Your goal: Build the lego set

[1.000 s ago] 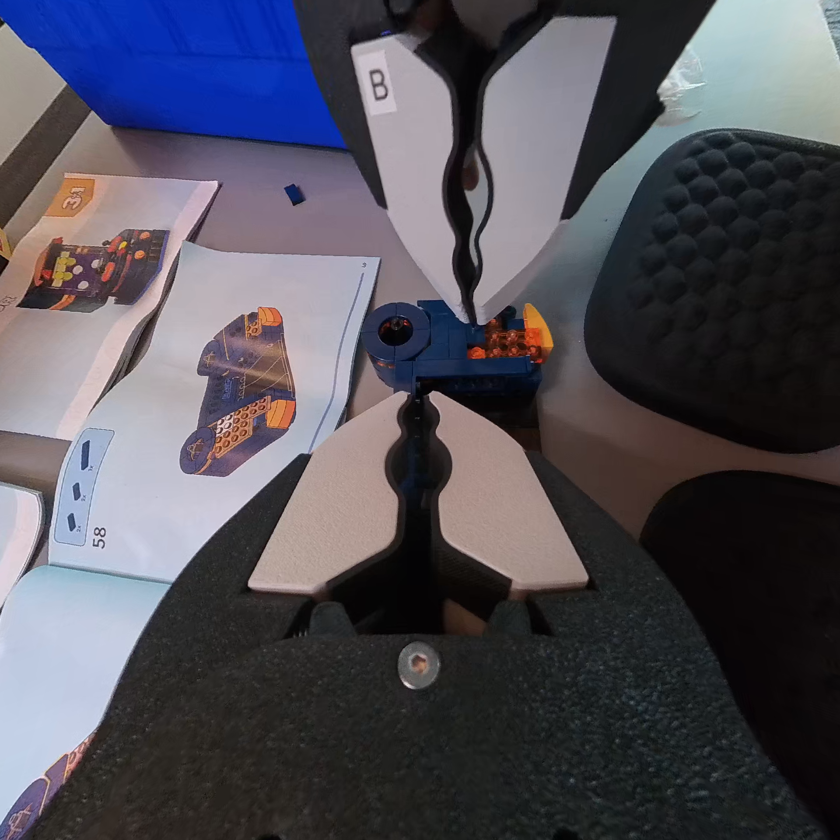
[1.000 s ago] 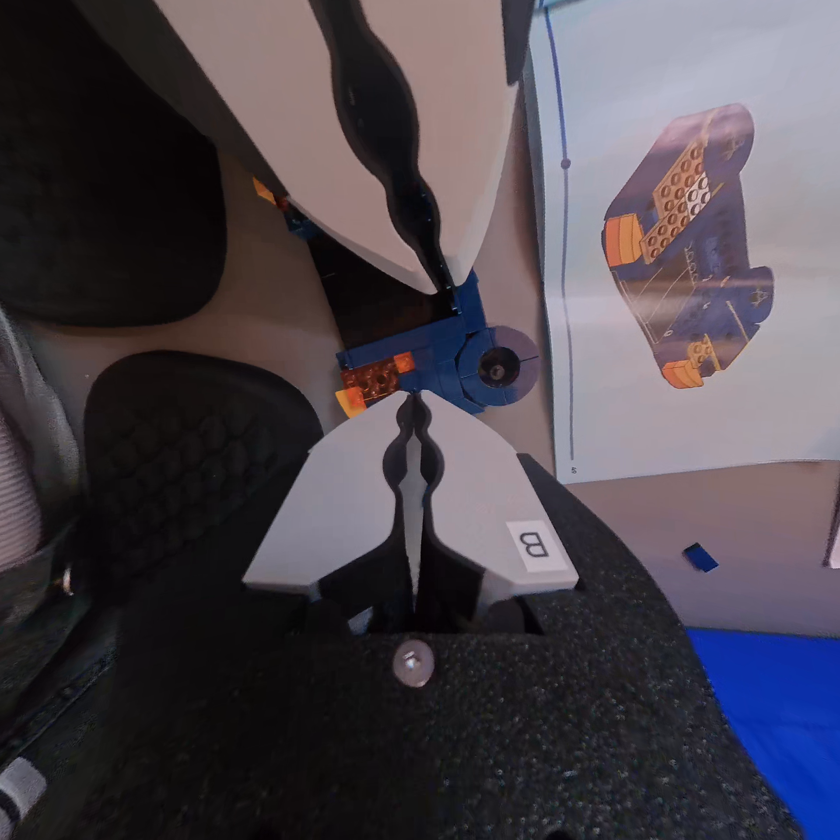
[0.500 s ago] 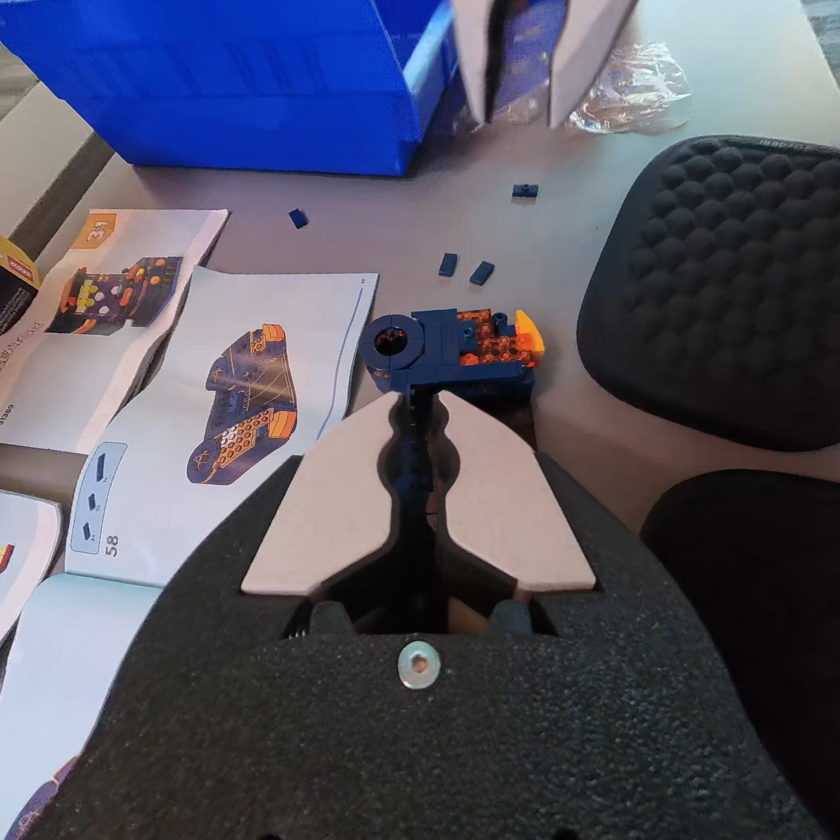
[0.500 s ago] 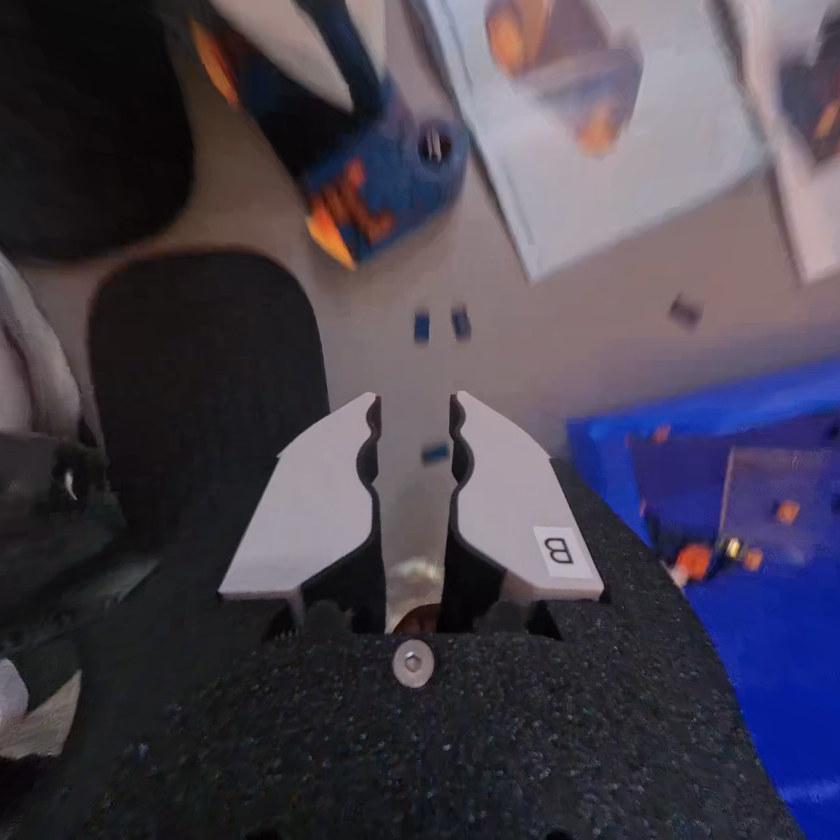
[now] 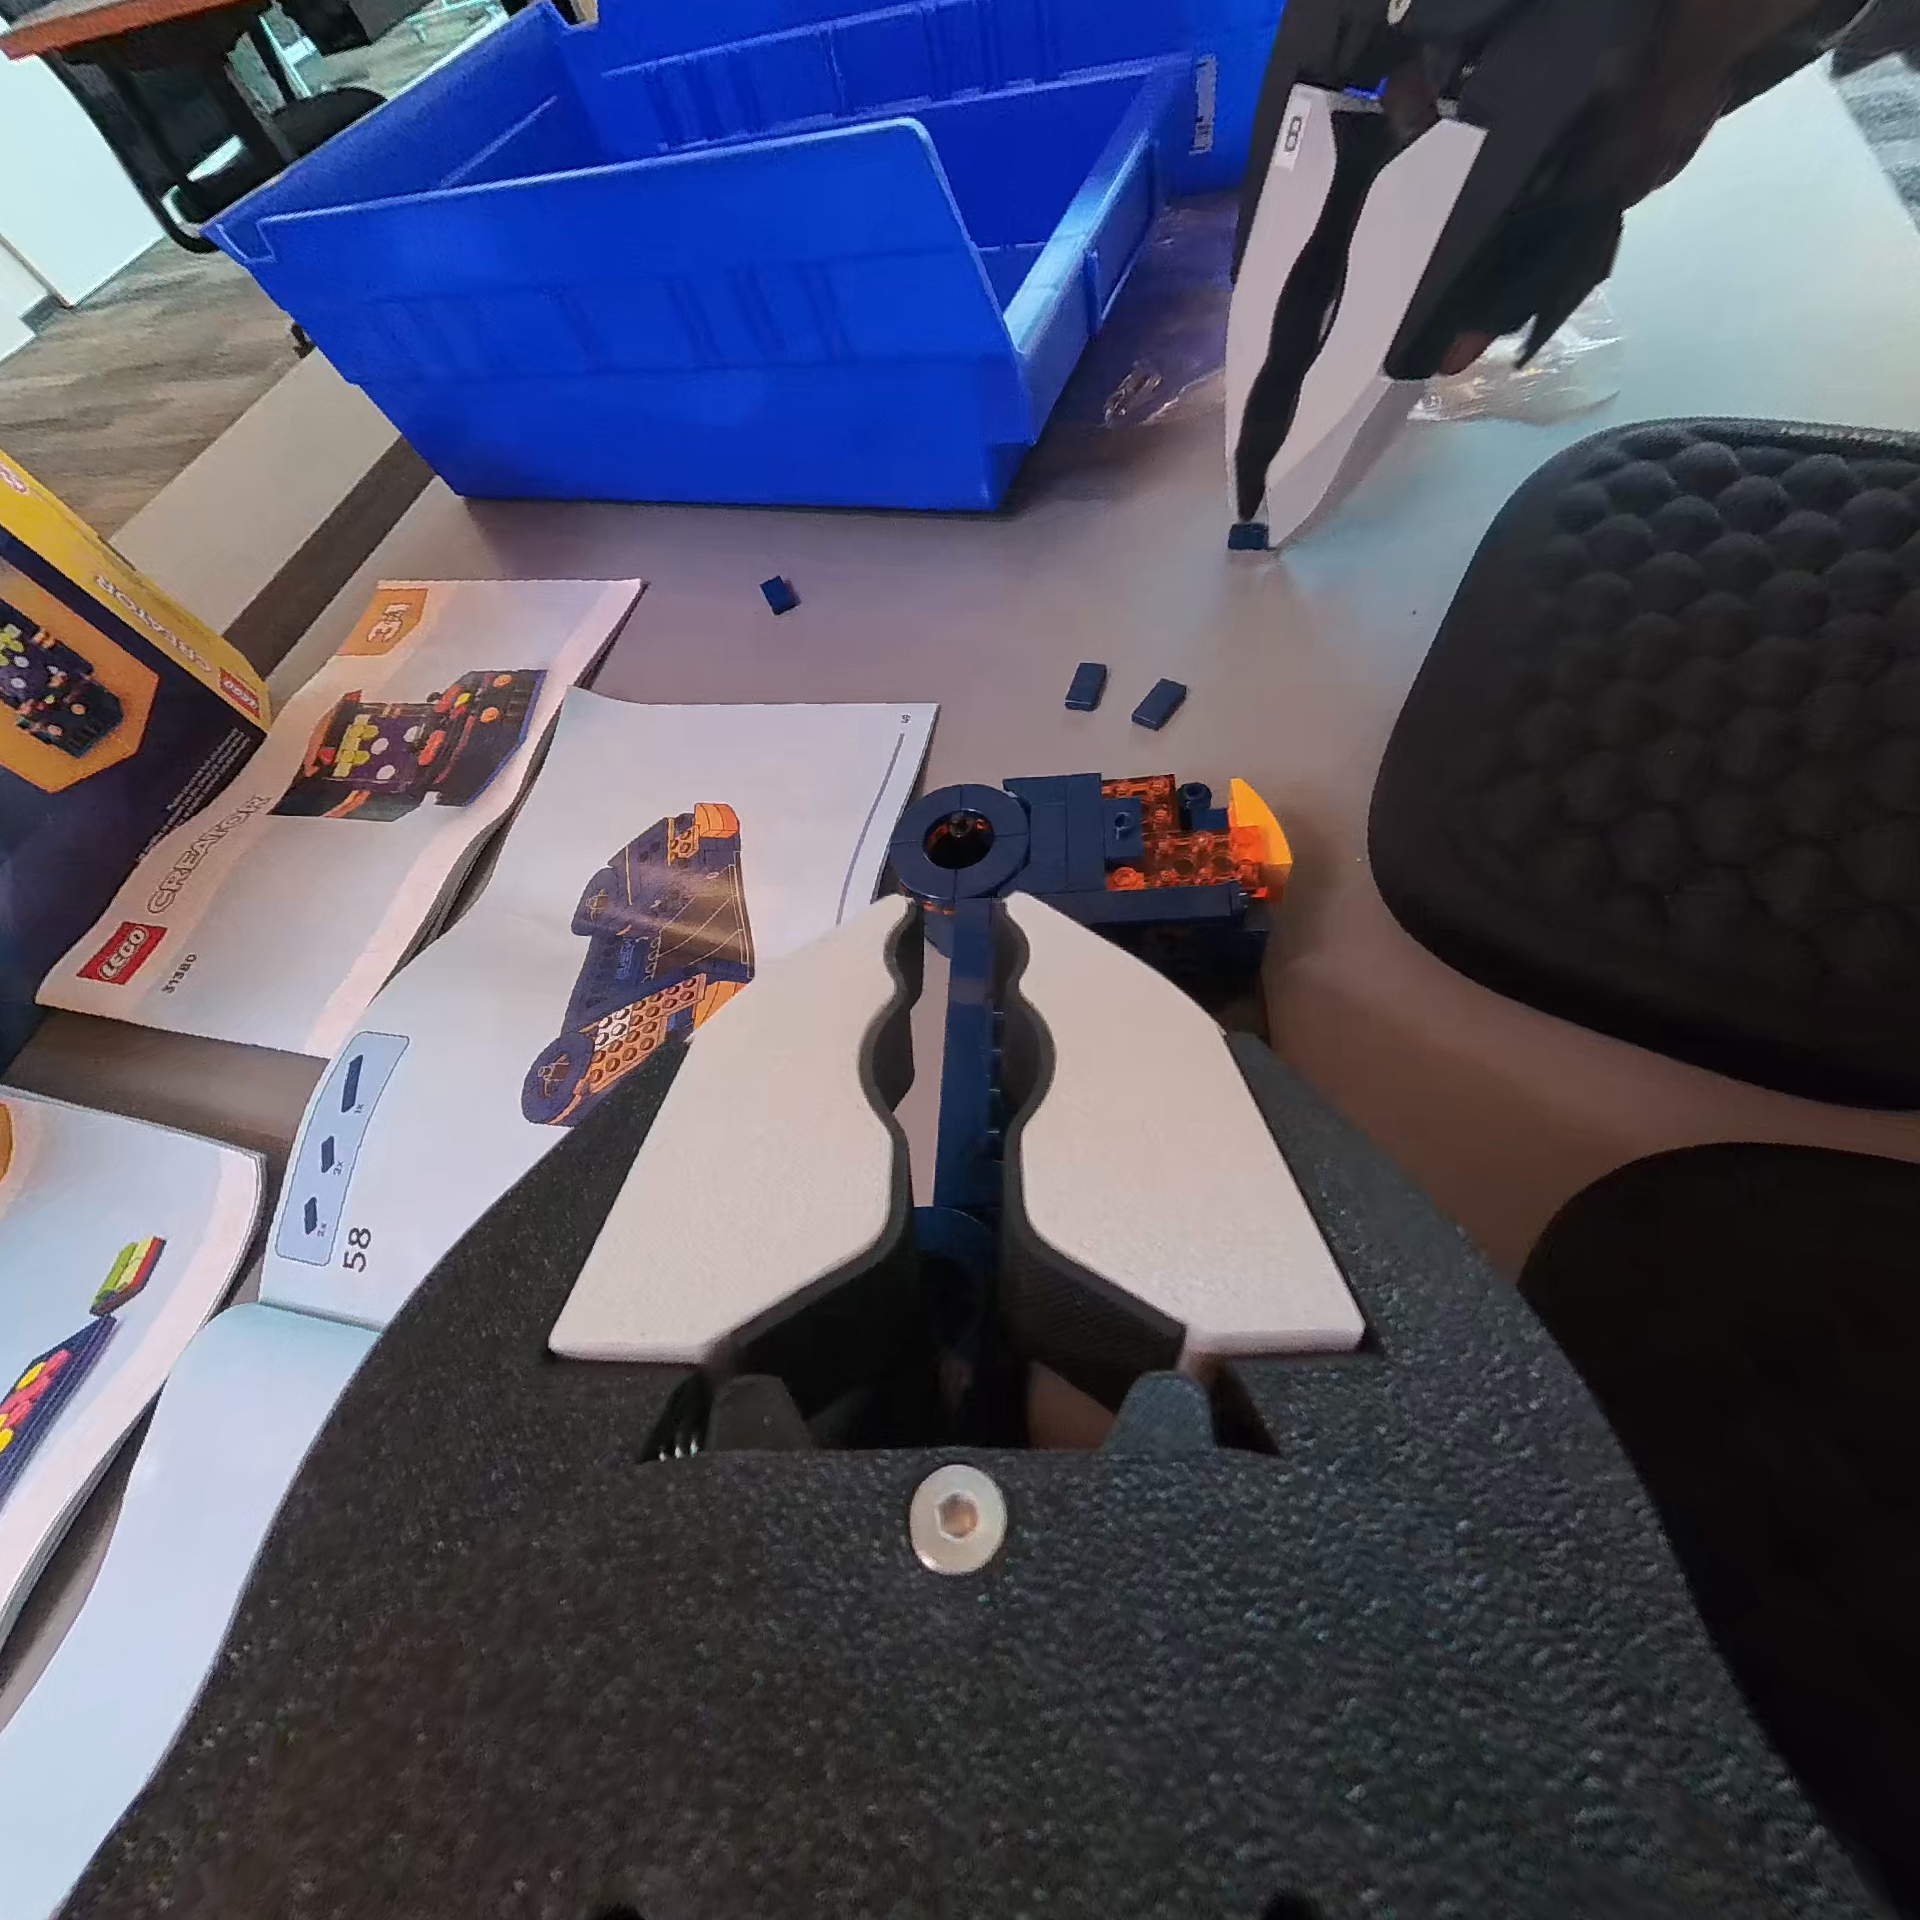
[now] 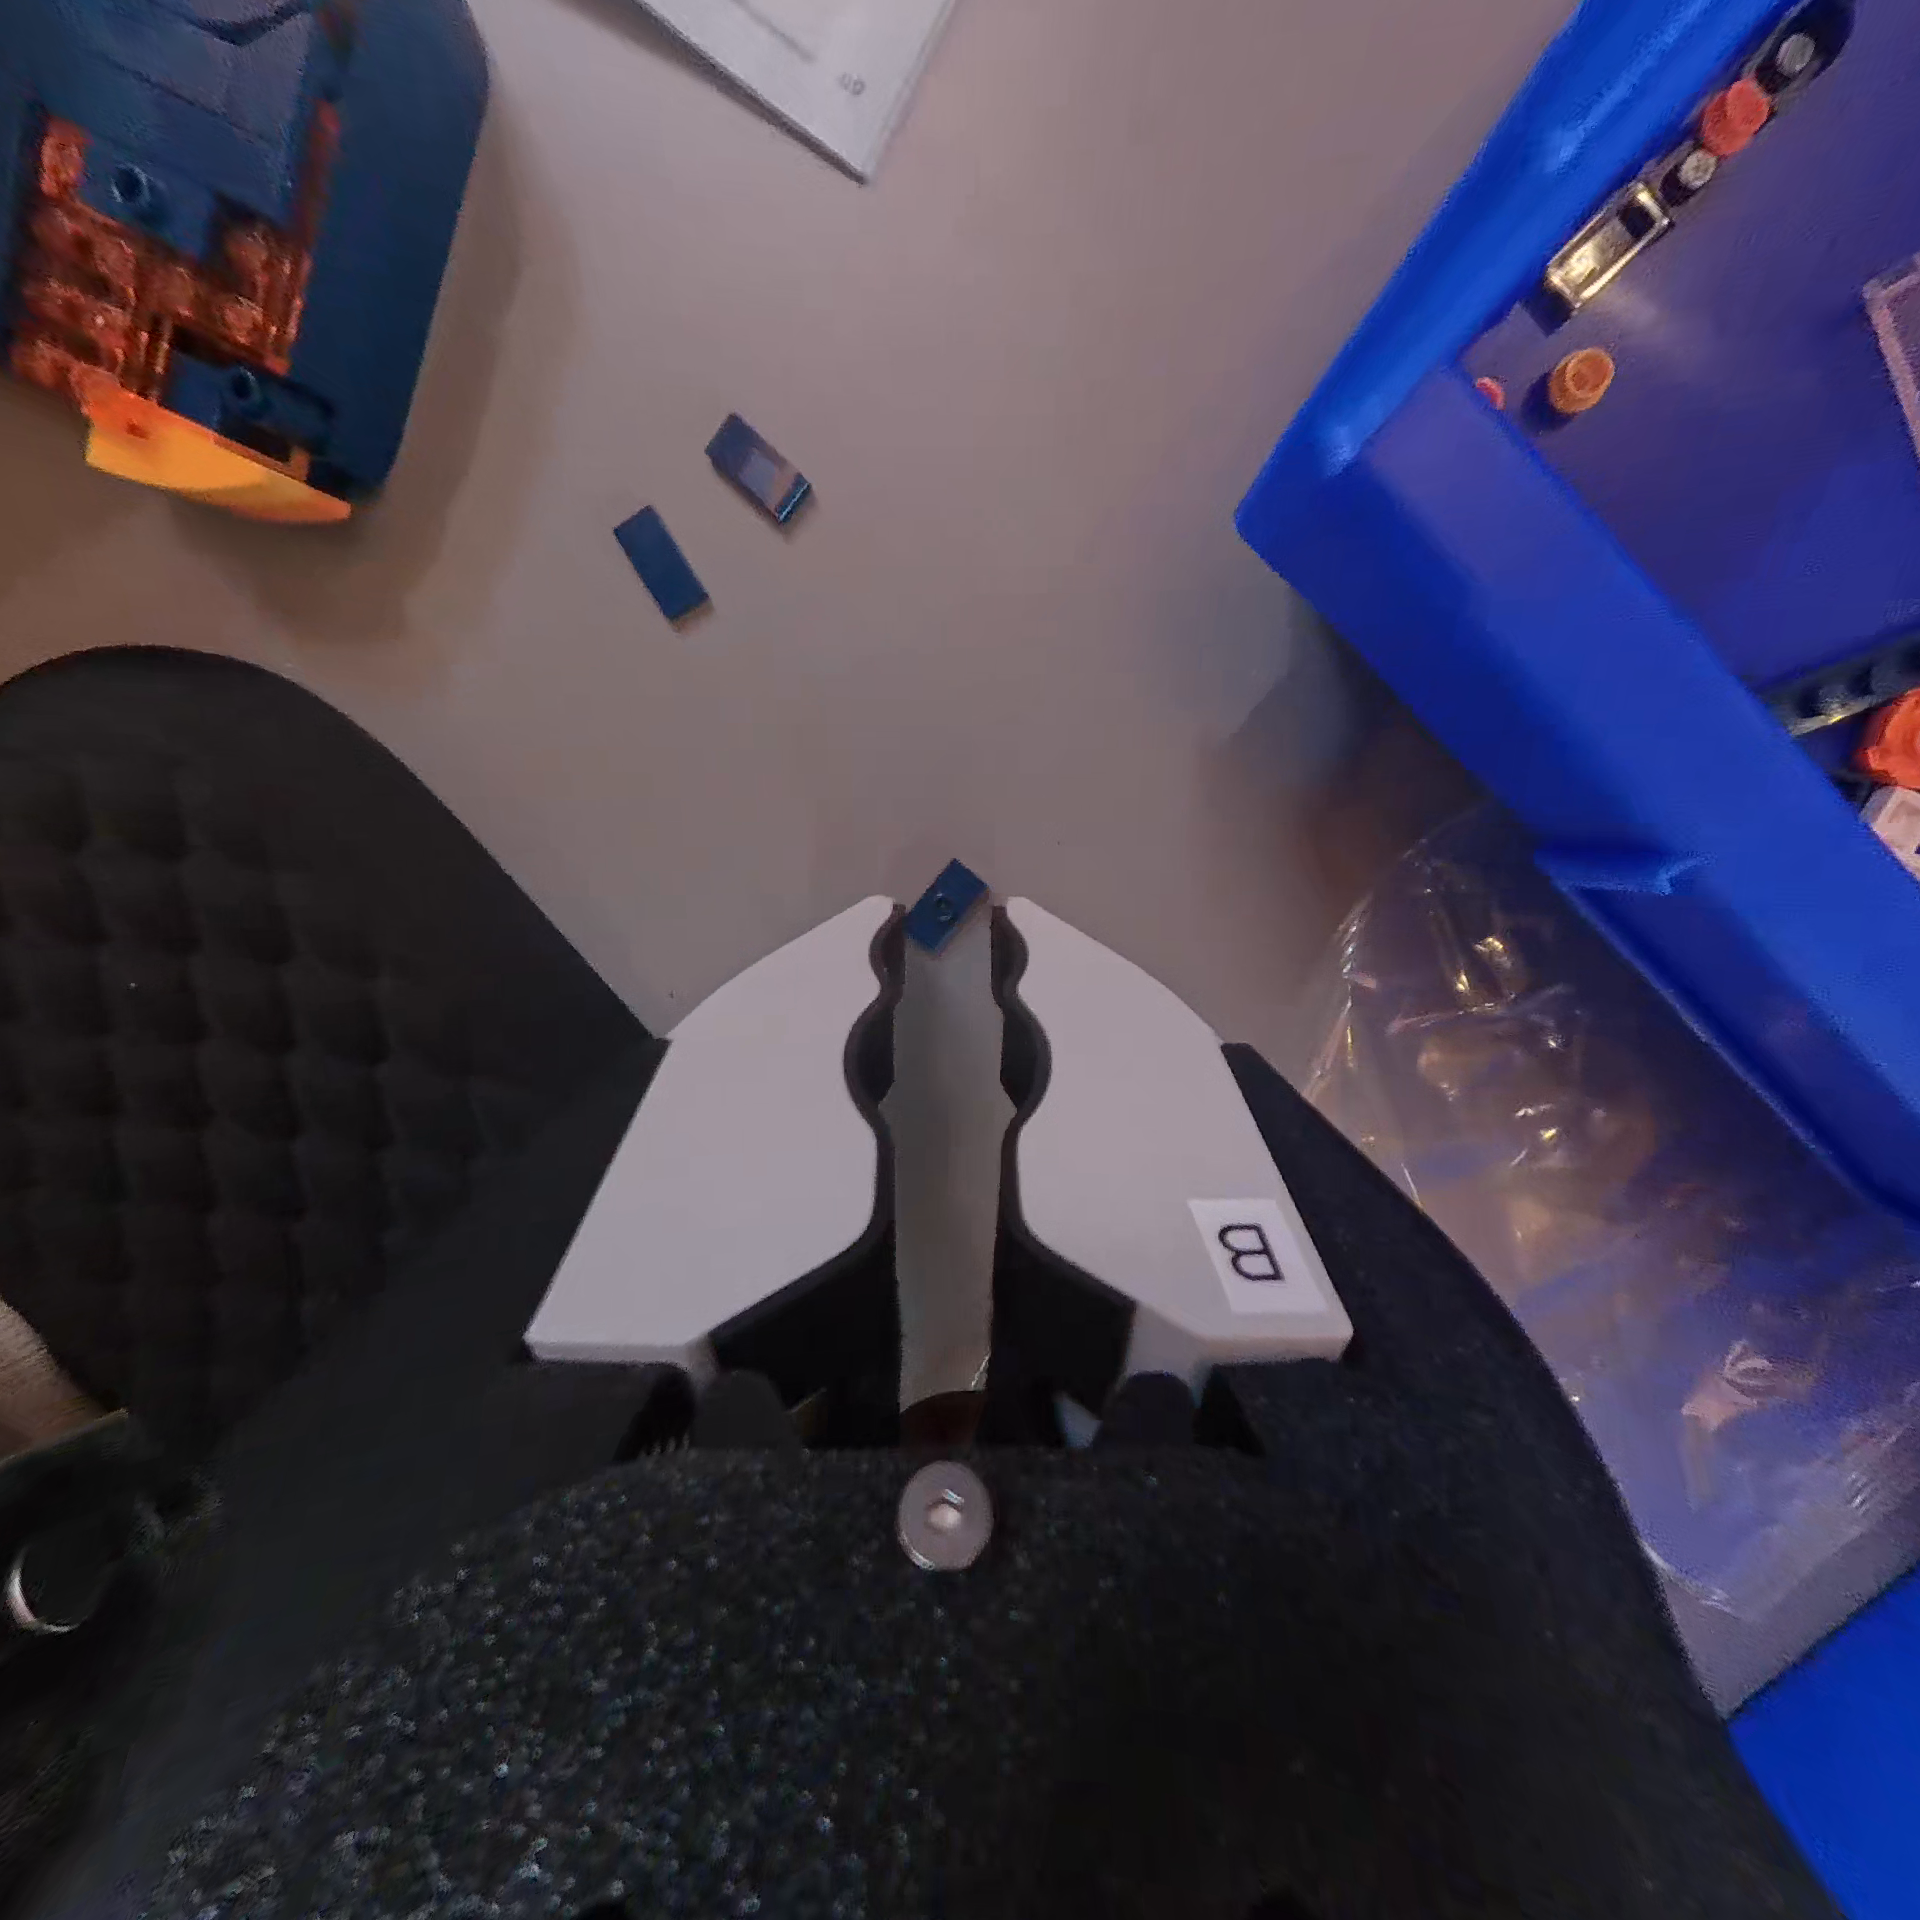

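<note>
The dark blue and orange lego model lies on the grey table. My left gripper is shut on a dark blue strip at the model's near edge. The model also shows in the right wrist view, top left. My right gripper is open, tips down on the table, jaws narrowly apart on either side of a small dark blue piece. In the left wrist view the right gripper stands at the far right over that piece.
Two dark blue tiles and another small blue piece lie between model and blue bin. Open instruction booklets and a box are left. Black cushioned pads are right. A plastic bag lies by the bin. There is about 20 centimetres between the tips of the two grippers. About 15 centimetres separates my right fingertips from the small blue piece.
My right gripper left the model, opened, and moved away to the bin side, coming down over the small blue piece. My left gripper kept its hold on the model.
</note>
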The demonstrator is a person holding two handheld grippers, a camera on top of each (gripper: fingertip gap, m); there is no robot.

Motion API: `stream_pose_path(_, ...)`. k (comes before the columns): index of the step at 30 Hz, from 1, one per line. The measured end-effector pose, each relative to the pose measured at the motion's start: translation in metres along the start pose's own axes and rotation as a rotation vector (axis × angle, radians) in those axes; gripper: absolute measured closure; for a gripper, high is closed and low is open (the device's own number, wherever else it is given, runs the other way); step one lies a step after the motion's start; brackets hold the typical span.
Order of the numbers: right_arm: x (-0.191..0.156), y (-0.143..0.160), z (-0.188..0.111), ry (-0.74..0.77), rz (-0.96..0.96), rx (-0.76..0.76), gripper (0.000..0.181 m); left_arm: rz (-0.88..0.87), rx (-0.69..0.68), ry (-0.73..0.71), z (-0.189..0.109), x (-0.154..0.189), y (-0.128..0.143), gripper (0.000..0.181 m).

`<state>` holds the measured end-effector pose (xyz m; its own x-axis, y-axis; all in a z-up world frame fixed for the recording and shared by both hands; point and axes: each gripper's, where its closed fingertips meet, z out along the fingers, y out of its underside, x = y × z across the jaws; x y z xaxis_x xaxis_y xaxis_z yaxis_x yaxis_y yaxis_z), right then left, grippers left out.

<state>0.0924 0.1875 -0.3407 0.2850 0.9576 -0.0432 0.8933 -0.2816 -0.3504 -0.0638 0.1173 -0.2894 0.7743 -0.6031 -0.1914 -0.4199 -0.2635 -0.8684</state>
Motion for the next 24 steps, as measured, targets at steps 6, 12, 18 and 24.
stream_pose_path(6,-0.006,-0.004,0.002,0.0,-0.232,-0.03,0.175,0.005,0.004,0.006,-0.001,0.0,0.0,0.169)
stream_pose_path(12,-0.07,-0.064,-0.024,-0.223,-0.799,0.222,0.175,0.041,-0.002,0.058,-0.002,0.01,0.0,0.169)
stream_pose_path(18,-0.098,-0.091,-0.008,-0.239,-1.085,0.153,0.174,0.079,-0.018,0.073,-0.002,0.015,0.002,0.168)
stream_pose_path(24,-0.1,-0.091,-0.001,-0.244,-1.103,0.115,0.174,0.092,-0.026,0.081,-0.002,0.017,0.003,0.168)
